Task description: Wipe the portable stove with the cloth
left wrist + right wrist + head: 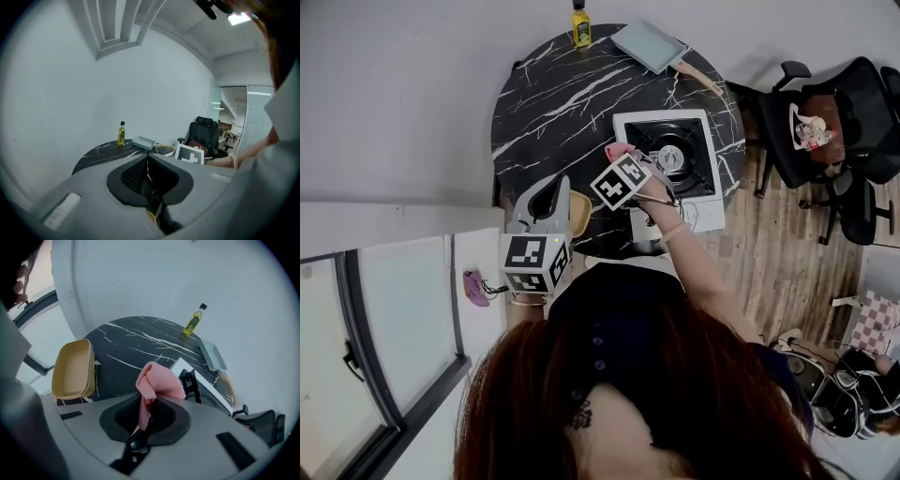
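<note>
Round black desk (546, 98), veined white like marble, stands against a plain wall. Right gripper (151, 401) fingers are clamped on a pink waffle-weave cloth (158, 379), which is bunched above them at the left edge of the portable stove (684, 150) (white casing, black grate). Contact with the stove cannot be confirmed, and the gripper's marker cube hides part of its near side. Left gripper (148, 161) fingers are closed together and empty, at the desk's near edge.
</note>
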The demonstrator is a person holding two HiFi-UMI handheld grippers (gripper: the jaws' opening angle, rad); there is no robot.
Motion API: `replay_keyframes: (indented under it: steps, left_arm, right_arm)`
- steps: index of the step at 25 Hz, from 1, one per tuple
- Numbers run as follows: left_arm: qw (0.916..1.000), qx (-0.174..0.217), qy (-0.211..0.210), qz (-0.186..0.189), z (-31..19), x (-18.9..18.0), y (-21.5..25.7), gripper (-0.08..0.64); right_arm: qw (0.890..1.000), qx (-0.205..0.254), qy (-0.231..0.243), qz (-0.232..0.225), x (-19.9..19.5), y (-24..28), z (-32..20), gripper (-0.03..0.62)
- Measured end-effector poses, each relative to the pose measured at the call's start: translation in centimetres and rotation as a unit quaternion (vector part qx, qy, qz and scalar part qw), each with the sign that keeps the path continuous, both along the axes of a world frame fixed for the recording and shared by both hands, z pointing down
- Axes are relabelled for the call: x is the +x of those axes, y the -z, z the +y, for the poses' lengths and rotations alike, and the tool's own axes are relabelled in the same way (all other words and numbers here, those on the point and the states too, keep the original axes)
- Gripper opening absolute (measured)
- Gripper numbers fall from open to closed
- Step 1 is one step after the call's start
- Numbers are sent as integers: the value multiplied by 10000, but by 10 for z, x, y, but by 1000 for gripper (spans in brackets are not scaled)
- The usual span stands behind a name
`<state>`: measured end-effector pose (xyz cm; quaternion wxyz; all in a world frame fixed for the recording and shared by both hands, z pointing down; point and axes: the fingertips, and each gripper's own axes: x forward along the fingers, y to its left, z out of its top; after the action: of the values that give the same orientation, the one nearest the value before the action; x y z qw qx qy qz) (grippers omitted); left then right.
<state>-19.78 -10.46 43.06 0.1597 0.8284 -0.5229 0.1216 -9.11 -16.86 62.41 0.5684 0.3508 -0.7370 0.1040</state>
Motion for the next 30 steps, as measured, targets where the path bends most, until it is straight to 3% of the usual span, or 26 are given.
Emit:
replay_keyframes:
  steps: [30]
  left_arm:
    - [9998, -157, -82, -18, -3, 8, -8, 12]
  right_arm:
    - [9997, 259, -22, 5, -9, 6, -38, 41]
